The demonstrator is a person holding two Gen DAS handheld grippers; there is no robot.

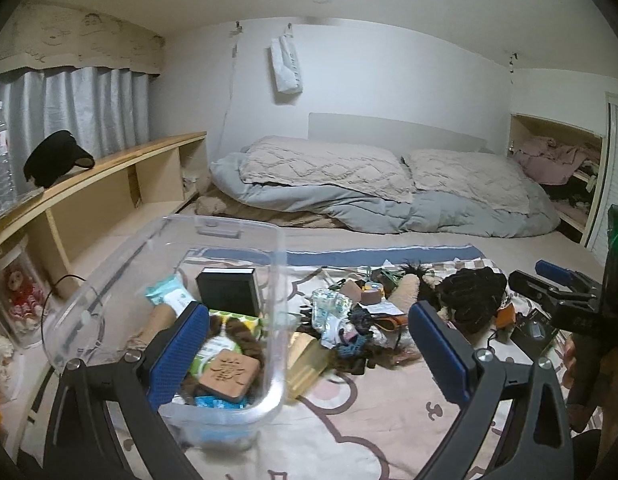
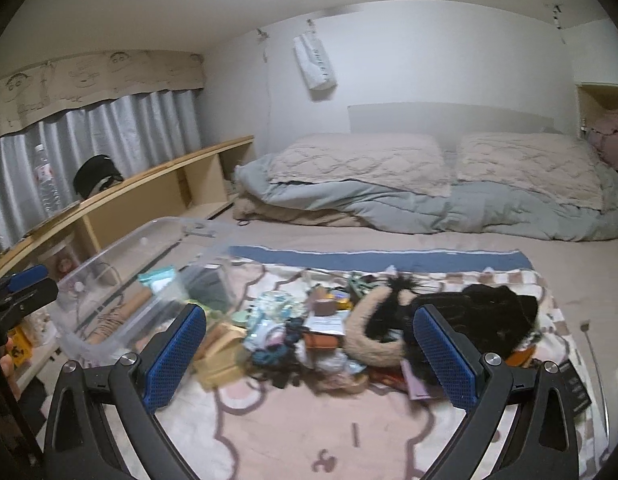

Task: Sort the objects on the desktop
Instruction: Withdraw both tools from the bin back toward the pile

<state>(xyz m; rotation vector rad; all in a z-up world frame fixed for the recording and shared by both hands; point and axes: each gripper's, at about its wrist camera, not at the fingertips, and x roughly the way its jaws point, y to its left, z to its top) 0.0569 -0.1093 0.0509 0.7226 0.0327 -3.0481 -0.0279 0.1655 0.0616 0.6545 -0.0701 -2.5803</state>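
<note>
The clear plastic bin (image 1: 121,280) runs lengthwise toward upper left; both claws, left claw (image 1: 309,354) and right claw (image 2: 309,356), gape apart, holding nothing; the clutter pile (image 2: 301,332) is blurred.

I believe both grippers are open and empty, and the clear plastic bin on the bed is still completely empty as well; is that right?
Not quite: the clear plastic bin is not empty. The left wrist view shows a black box, a wooden block and other items inside. Both the left gripper and right gripper are indeed open and empty.

left wrist: low over bin (image 1: 237,236) | right wrist: low over pile (image 2: 309,328) | both face bed
</note>
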